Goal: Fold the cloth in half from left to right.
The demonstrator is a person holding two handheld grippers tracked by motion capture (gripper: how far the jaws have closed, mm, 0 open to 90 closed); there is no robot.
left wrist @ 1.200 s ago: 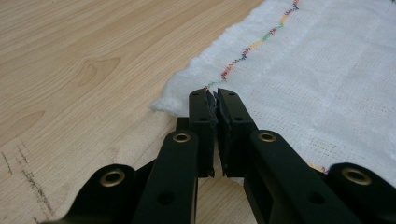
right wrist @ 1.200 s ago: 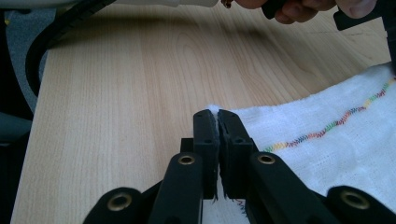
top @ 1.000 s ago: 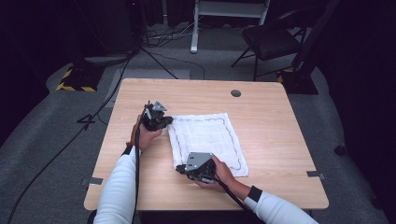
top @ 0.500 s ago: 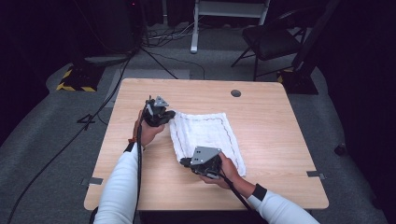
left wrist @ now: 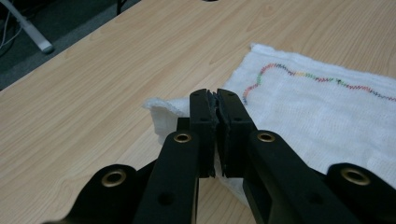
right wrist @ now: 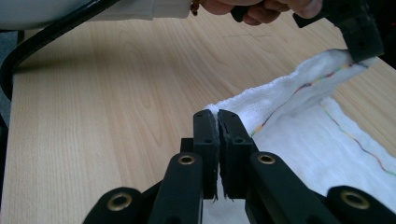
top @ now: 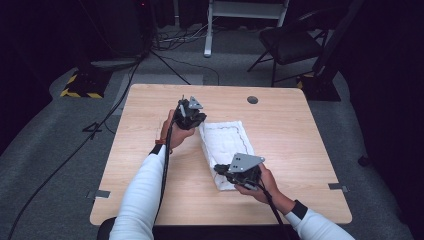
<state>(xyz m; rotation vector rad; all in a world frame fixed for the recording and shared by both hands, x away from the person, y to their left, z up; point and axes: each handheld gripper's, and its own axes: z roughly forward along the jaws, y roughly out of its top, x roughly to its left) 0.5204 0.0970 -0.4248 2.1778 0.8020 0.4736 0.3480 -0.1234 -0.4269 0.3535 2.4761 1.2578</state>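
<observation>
The white towel (top: 227, 150) lies folded at the centre of the high view on the table (top: 300, 150). The left gripper (top: 192, 119) pinches its upper corner; the right gripper (top: 225, 172) pinches its lower corner, both jaws clamped tight.

The person's left forearm, in a white sleeve, reaches up from the bottom of the high view with the hand wrapped round the left hand-held gripper (top: 189, 113), whose grey plate faces up and whose jaws are pressed together with a white towel (left wrist: 327, 116) corner pinched between them. The right forearm comes in from the lower right, its hand holding the right hand-held gripper (top: 235, 170) pointed left; its jaws are likewise closed tight on the towel's edge.
</observation>
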